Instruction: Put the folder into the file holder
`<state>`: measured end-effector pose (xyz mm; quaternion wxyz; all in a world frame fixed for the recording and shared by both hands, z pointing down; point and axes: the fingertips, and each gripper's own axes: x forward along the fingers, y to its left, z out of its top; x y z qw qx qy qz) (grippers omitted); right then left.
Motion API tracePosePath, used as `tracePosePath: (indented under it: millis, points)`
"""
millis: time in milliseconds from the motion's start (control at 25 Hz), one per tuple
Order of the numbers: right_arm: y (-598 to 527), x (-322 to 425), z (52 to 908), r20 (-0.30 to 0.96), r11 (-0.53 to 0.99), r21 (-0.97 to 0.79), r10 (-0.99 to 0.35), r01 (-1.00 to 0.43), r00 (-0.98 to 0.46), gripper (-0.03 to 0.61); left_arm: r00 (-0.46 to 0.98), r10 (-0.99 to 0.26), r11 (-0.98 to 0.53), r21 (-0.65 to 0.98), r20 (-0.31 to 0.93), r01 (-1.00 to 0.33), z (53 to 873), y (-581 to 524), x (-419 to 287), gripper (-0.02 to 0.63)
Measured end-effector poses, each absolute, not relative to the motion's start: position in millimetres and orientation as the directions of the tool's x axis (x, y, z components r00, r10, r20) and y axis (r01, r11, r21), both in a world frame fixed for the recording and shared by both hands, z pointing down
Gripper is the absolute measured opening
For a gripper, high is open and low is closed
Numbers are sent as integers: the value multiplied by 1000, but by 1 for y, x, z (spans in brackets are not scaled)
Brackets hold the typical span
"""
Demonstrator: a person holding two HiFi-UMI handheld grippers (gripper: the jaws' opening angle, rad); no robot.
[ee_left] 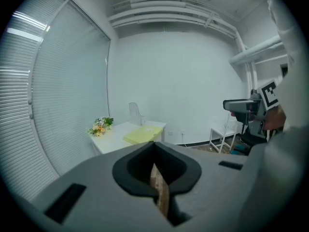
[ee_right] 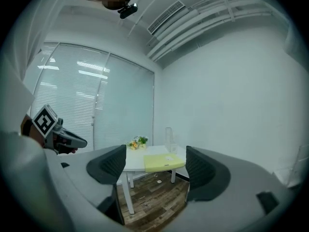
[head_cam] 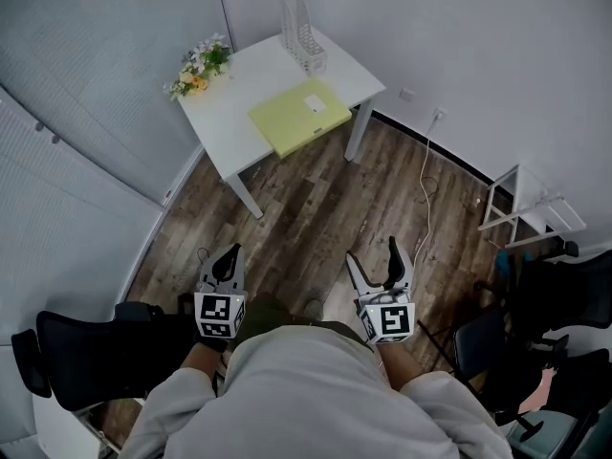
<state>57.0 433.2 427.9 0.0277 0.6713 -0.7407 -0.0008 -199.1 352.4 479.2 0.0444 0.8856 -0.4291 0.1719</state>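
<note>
A yellow-green folder (head_cam: 298, 116) lies flat on the white table (head_cam: 229, 103) across the room, its corner hanging over the table's edge. Behind it at the table's far corner stands the clear wire file holder (head_cam: 302, 36), upright and empty. Both grippers are held close to the person's body, well short of the table. My left gripper (head_cam: 229, 256) has its jaws together with nothing in them. My right gripper (head_cam: 373, 254) stands wide open and empty. In the right gripper view the folder (ee_right: 164, 162) and file holder (ee_right: 169, 139) show between the jaws, far ahead.
A bunch of flowers (head_cam: 199, 68) sits at the table's left corner. A white rack (head_cam: 521, 204) stands by the right wall, with a cable (head_cam: 426, 189) trailing over the wood floor. Black office chairs flank the person at left (head_cam: 86, 352) and right (head_cam: 555, 323).
</note>
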Motion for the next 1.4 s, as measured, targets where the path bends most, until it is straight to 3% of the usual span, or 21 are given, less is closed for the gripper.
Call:
tracePosePath:
  millis: [280,1040,1400]
  points:
    - [396,64,449,82,133,40,-988,-990,-130,376,540,-754,-597,-45,374,-801,502,336,-202,8]
    - [127,80,451,172,58,120,-984,-991,-37,374,626,-687,-670,11,369,-742,505,40,-174,8]
    - [65,80,483,239,49,76,-971,-996,-30,374,622,-673,-674,15,401,-739,519,-12,-176,8]
